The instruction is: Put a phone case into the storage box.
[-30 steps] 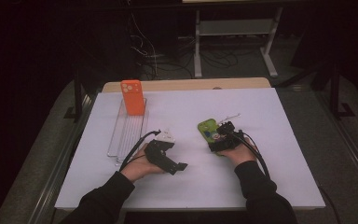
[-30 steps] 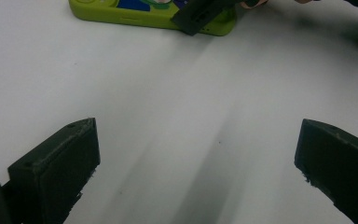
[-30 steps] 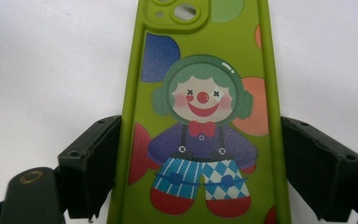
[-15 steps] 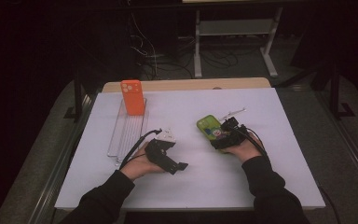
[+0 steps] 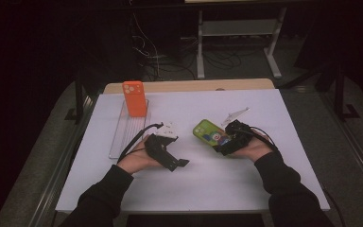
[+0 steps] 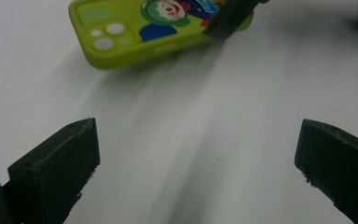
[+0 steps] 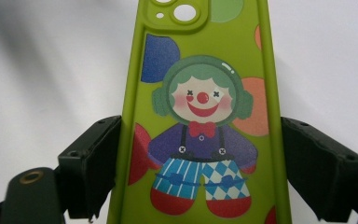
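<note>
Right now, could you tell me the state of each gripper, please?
Left gripper: open, holding nothing.
Right gripper: closed on the green clown phone case.

the green case (image 7: 200,116) is lime with a clown print: mint hair, red nose and bow tie, purple shirt, blue and white striped and checked trousers, red shoes, plus blue, orange and red blobs. left of it an orange case (image 5: 134,98) on a clear tray (image 5: 118,142); white table (image 5: 217,184), black jaws

A white table (image 5: 264,179) stands lit in a dark room — grey floor (image 5: 354,118) around it. Behind, a metal stand (image 5: 236,33) and loose cables (image 5: 170,61).
</note>
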A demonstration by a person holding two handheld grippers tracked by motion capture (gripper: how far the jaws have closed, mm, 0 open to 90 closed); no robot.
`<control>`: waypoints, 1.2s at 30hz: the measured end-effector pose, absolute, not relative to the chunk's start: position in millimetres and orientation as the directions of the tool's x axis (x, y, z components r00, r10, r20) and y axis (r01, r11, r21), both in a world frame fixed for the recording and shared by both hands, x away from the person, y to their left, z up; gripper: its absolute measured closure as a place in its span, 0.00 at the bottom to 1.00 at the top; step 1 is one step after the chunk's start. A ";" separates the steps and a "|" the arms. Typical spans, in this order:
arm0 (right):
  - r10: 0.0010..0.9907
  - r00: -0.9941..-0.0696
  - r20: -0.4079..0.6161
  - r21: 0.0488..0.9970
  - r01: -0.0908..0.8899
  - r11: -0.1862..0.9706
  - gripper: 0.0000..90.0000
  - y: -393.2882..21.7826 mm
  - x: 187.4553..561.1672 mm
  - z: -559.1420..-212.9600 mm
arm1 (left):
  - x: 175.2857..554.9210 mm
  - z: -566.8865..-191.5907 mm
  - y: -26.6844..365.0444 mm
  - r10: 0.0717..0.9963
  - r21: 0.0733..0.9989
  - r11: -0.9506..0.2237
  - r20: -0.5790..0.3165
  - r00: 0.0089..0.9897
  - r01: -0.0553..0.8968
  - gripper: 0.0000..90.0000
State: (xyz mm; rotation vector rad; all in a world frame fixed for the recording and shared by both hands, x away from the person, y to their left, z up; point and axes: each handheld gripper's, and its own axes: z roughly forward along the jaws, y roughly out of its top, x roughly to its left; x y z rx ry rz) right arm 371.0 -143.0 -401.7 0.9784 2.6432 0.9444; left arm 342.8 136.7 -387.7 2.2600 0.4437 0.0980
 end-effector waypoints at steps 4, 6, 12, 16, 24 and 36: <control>0.555 -0.828 0.076 0.628 0.472 0.619 0.17 -139.5 365.6 -398.6 | 343.5 -381.9 137.7 0.293 0.746 -0.624 -0.053 0.955 0.233 0.00; 0.513 -0.857 0.042 0.630 0.421 0.652 0.17 -138.0 363.1 -397.7 | 344.4 -380.4 137.1 0.273 0.744 -0.635 -0.038 0.961 0.210 0.00; 0.418 -0.908 0.023 0.633 0.337 0.697 0.17 -128.3 353.7 -396.8 | 349.8 -373.1 137.0 0.241 0.750 -0.638 -0.024 0.970 0.177 0.00; 0.332 -0.943 -0.001 0.632 0.257 0.732 0.17 -120.4 351.2 -400.4 | 351.7 -368.8 135.6 0.185 0.738 -0.662 -0.005 0.983 0.128 0.00; 0.228 -0.974 0.006 0.629 0.181 0.756 0.17 -105.1 340.8 -398.1 | 351.9 -372.2 128.0 0.083 0.726 -0.686 0.004 0.997 0.054 0.00; 0.132 -0.991 -0.007 0.630 0.099 0.770 0.17 -92.9 331.3 -392.7 | 342.2 -391.3 110.7 -0.051 0.658 -0.752 0.001 0.999 -0.039 0.06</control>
